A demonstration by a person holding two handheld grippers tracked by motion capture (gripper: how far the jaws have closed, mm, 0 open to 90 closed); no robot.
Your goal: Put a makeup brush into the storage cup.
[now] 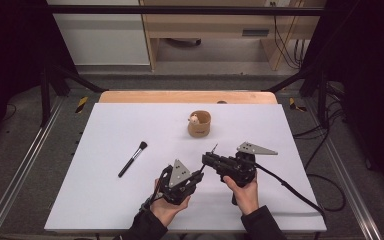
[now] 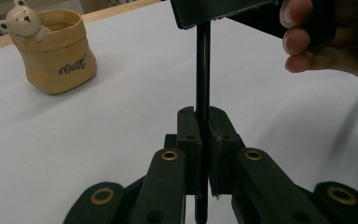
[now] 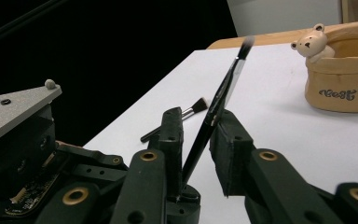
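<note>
My left gripper [image 2: 203, 140] clamps the brush [image 3: 214, 112] steady so my right gripper [image 3: 200, 140] can take it for the pot [image 1: 199, 124].

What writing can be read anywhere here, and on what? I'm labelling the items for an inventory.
One dark cursive word on the front of the tan bear pot; it looks like "Best", but the script is too blurred to be sure.
No other text is legible.
</note>
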